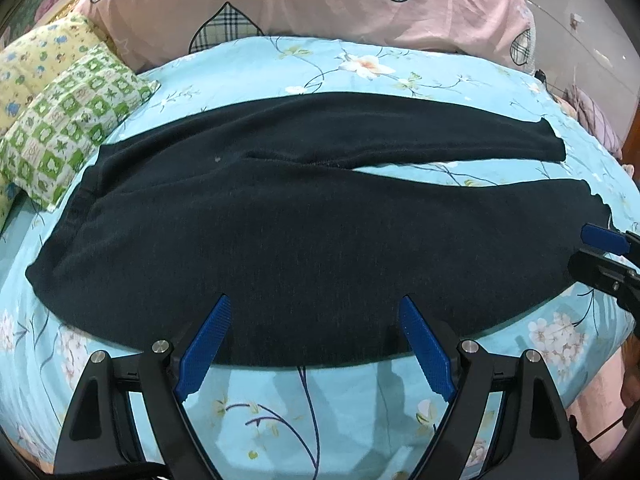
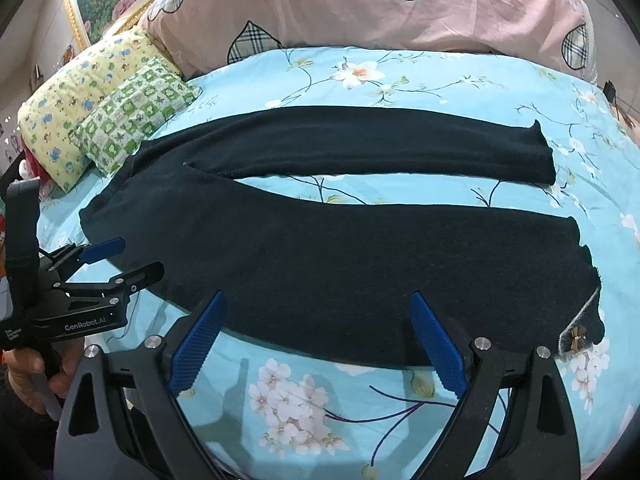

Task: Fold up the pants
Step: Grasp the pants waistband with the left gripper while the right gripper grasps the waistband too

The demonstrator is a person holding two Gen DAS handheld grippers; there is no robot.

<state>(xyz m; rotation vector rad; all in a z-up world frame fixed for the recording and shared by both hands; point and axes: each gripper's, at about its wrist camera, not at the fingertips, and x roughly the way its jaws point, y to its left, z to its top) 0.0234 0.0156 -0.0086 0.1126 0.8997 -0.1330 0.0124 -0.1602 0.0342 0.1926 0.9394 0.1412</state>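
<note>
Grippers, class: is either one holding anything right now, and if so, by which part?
Nothing is held. The left gripper and right gripper are open above the near edge of the pants.

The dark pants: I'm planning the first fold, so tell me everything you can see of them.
The dark pants look like soft, fuzzy knit, near-black. They lie flat and unfolded across the blue floral bedsheet, waistband toward the green checked pillow, legs parted in a narrow V with sheet showing between. The near leg's cuff carries a small bow trim. Both hand-held grippers, left and right, are open at the near edge, gripping nothing.
</note>
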